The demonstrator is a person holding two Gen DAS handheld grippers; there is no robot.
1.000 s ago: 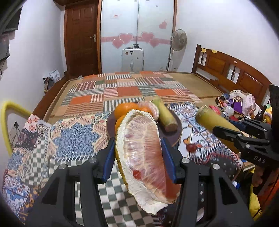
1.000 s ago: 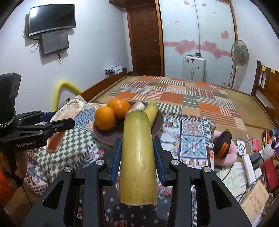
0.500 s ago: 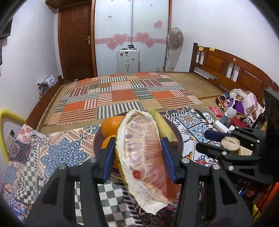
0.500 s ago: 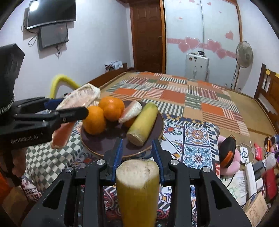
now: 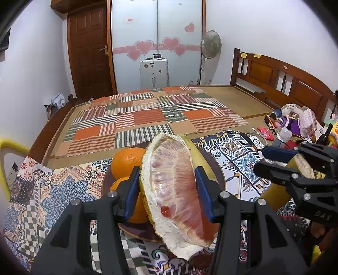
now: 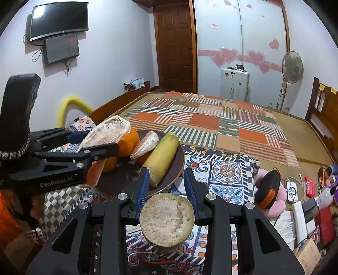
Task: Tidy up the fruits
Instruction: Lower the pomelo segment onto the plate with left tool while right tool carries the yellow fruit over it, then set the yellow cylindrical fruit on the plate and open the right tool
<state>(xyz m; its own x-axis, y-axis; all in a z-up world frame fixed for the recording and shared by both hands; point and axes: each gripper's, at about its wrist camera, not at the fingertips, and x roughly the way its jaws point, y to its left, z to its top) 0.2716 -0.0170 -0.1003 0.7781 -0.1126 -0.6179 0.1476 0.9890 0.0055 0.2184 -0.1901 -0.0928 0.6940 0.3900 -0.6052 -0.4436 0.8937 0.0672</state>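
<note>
From the left wrist, the left claw point(image 5: 169, 190) clamps one pomelo wedge point(image 5: 175, 190) above the plate point(image 5: 217, 175) with two oranges point(image 5: 126, 160). From the right wrist, the right claw point(image 6: 166, 190) grips one sugarcane piece point(image 6: 166, 217) over the patterned cloth point(image 6: 230, 179); another cane point(image 6: 162, 156) lies plated.

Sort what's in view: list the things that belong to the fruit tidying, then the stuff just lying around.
Part of the job:
- pomelo wedge, held in the left gripper
- cut yellow stalk, held in the right gripper
- brown plate
- oranges
- second yellow stalk
- smaller pomelo piece

Just lying about:
- standing fan
- wall TV
- orange-black headphones
- toys
</note>
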